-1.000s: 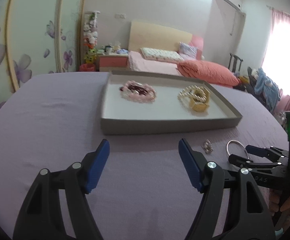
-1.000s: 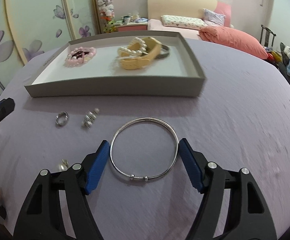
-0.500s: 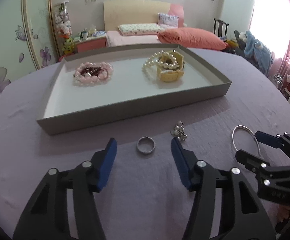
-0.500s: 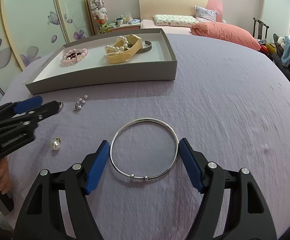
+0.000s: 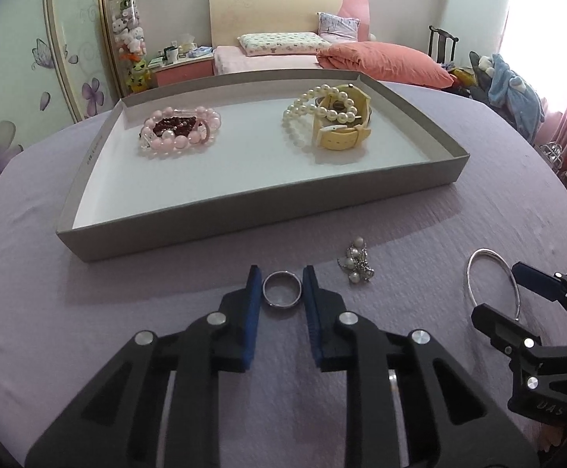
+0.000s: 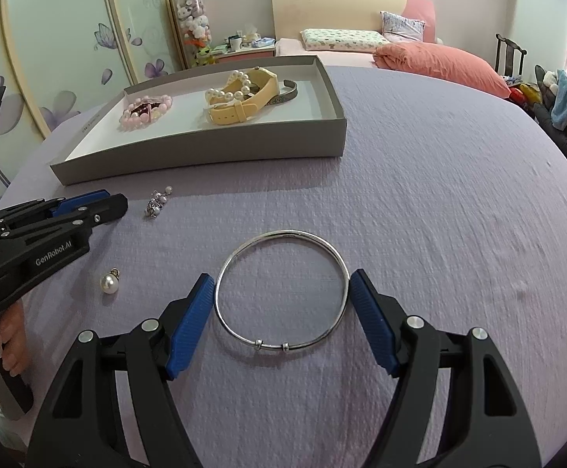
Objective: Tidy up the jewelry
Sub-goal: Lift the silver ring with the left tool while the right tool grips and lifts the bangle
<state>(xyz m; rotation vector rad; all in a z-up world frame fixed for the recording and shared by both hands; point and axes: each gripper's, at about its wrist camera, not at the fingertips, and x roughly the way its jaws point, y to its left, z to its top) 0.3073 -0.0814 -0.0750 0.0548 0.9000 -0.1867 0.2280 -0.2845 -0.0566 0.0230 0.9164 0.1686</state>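
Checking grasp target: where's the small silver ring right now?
Left wrist view: the silver ring lies on the purple cloth between the left hand-held gripper fingers, in front of the grey tray, left of the pearl charm cluster.
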